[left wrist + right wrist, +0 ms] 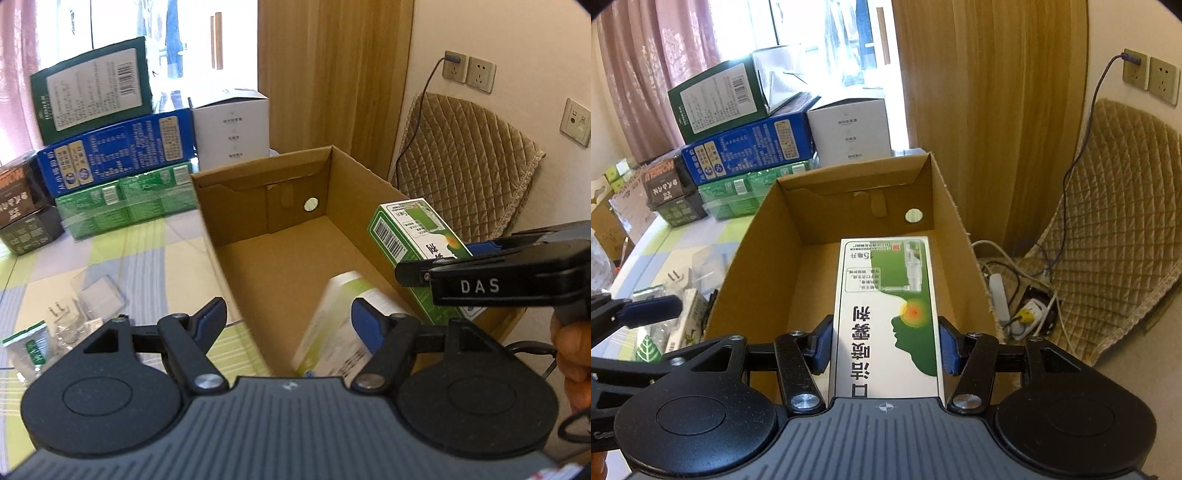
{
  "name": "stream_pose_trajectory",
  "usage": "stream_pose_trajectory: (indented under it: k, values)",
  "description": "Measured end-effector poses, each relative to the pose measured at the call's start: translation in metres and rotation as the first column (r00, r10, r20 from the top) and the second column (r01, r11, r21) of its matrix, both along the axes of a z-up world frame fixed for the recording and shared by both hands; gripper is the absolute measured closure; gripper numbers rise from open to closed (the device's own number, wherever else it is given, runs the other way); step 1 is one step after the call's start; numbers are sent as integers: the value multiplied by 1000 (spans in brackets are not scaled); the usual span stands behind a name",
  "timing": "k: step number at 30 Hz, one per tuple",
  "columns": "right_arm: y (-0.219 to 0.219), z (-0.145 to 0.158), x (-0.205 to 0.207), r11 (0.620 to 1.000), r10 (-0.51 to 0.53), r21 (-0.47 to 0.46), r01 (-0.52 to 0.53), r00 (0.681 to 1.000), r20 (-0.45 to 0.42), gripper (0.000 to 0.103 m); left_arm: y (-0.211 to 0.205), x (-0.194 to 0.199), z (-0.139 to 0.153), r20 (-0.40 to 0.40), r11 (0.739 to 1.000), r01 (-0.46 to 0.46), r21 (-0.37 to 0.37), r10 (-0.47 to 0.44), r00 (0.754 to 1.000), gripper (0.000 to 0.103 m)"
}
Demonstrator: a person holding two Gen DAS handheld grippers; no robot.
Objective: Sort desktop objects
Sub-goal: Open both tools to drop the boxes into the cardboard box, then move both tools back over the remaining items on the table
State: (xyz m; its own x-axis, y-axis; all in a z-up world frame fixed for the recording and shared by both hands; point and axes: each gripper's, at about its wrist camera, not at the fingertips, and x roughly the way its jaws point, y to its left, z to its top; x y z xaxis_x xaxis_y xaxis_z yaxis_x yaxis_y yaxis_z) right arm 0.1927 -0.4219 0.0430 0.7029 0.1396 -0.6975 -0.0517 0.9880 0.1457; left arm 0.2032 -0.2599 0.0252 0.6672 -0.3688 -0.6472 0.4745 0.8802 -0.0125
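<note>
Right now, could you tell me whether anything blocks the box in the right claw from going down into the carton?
Nothing visible does. The right claw holds the green box over the open carton; the floor ahead is bare. A pale box is blurred by the left claw, near the carton's near end.

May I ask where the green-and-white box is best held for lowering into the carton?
Probably across its long narrow sides near the rear end, approached from behind, as the right gripper holds it now: the green-and-white box is long and flat, so its free front end points into the open carton.
</note>
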Motion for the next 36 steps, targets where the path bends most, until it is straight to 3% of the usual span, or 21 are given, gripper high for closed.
stream_pose_trajectory:
  k: [5, 18, 30, 36]
  values:
    - [3, 7, -2, 1000, -2, 7, 2, 1000, 29, 35, 17, -8, 8, 13, 1000, -20, -8, 20, 1000, 32]
    - [17, 32, -41, 1000, -3, -8, 3, 999, 37, 30, 50, -29, 21, 10, 998, -60, -9, 60, 998, 30]
    - [65, 54, -91, 999, 50, -10, -50, 997, 51, 16, 99, -71, 42, 29, 993, -115, 9, 115, 993, 23]
    - [91, 64, -110, 996, 90, 1, -90, 993, 76, 7, 130, -93, 51, 41, 988, -156, 19, 155, 987, 14]
